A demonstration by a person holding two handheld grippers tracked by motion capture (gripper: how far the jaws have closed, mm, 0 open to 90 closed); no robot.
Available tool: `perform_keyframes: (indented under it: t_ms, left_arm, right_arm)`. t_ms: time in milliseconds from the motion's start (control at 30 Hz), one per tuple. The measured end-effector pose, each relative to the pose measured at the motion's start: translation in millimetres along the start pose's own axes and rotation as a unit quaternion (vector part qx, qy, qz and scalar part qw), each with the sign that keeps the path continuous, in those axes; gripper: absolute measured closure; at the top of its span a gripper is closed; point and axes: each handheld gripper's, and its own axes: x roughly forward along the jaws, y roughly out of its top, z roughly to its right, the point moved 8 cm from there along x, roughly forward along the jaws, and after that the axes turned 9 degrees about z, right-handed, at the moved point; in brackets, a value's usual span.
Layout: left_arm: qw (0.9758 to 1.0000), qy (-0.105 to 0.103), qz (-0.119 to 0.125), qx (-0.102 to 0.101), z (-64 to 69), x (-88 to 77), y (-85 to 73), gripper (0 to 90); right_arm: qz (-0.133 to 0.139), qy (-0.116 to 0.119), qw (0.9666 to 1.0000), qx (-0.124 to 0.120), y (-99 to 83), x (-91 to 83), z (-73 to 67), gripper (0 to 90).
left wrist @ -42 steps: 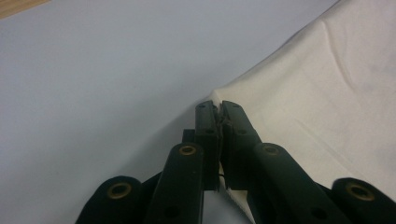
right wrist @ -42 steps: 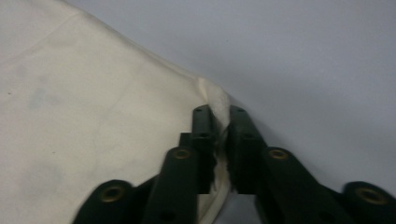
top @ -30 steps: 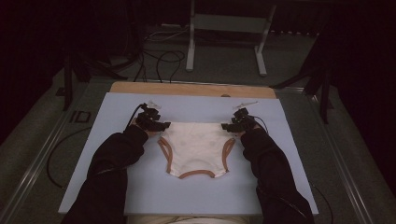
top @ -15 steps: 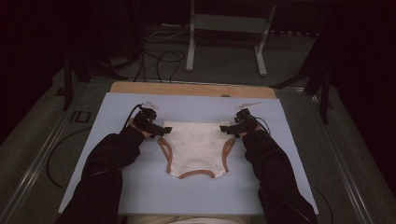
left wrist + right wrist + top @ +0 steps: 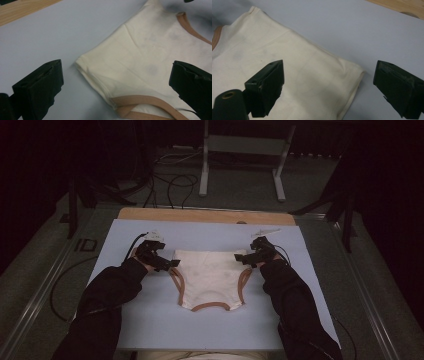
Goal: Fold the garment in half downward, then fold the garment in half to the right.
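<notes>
Now both forearms angle inward, left gripper (image 5: 172,263) and right gripper (image 5: 240,257) just spread, flanking the cream underwear (image 5: 210,277).

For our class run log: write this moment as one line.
left tool: open, just released | right tool: open | underwear: flat on mat

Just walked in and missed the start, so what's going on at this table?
A person with a gripper in each hand is working on a cream garment with tan trim, lying flat on the pale blue mat. The left gripper and the right gripper sit at its two top corners. Both sets of jaws have just been opening and now stand wide, each straddling a corner of the cloth without pinching it. The garment looks let go.
</notes>
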Motion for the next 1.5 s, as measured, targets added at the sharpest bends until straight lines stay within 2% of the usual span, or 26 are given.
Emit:
perform_keyframes:
  t_ms: [267,433,600,667,700,933,1000,1100,1233,1400,1500]
  left_arm:
    - [0.9995,-0.019,0.021,0.011,14.7,-14.6,6.0,0.2]
    - [0.9986,-0.034,0.035,0.020,28.0,-25.4,11.5,0.2]
    - [0.9970,-0.047,0.040,0.046,43.4,-35.9,12.8,0.2]
    - [0.9963,-0.041,0.043,0.061,49.5,-40.0,12.8,0.2]
    - [0.9959,-0.046,0.045,0.064,53.1,-42.2,12.7,0.5]
    - [0.9927,-0.071,0.035,0.091,79.9,-51.4,5.9,0.9]
    - [0.9918,-0.079,0.037,0.092,86.0,-53.5,4.8,0.9]
    - [0.9906,-0.088,0.040,0.097,93.0,-55.0,2.9,1.0]
    - [0.9902,-0.085,0.035,0.105,97.9,-55.4,0.4,2.6]
    - [0.9884,-0.103,0.023,0.109,107.9,-53.1,-6.6,2.6]
    - [0.9879,-0.106,0.020,0.111,114.1,-51.6,-10.8,2.3]
  right_arm:
    - [0.006,0.007,0.9998,-0.016,9.6,-4.5,-9.5,9.7]
    - [0.008,0.019,0.9995,-0.024,18.2,-7.0,-18.4,9.8]
    - [0.010,0.028,0.9991,-0.032,24.4,-6.8,-27.1,10.1]
    - [0.010,0.032,0.9989,-0.032,26.8,-6.7,-31.1,10.2]
    - [0.011,0.034,0.9988,-0.034,28.1,-6.4,-32.6,10.2]
    - [0.012,0.044,0.9982,-0.039,36.6,-3.5,-43.8,10.2]
    - [0.011,0.047,0.9979,-0.043,38.4,-1.8,-46.6,10.2]
    - [0.012,0.051,0.9976,-0.046,41.0,1.1,-51.8,10.1]
    - [0.011,0.056,0.9972,-0.049,44.2,4.7,-58.1,10.1]
    - [0.012,0.064,0.9965,-0.052,48.4,10.3,-67.4,10.2]
    - [0.011,0.071,0.9957,-0.057,50.1,15.1,-73.1,10.1]
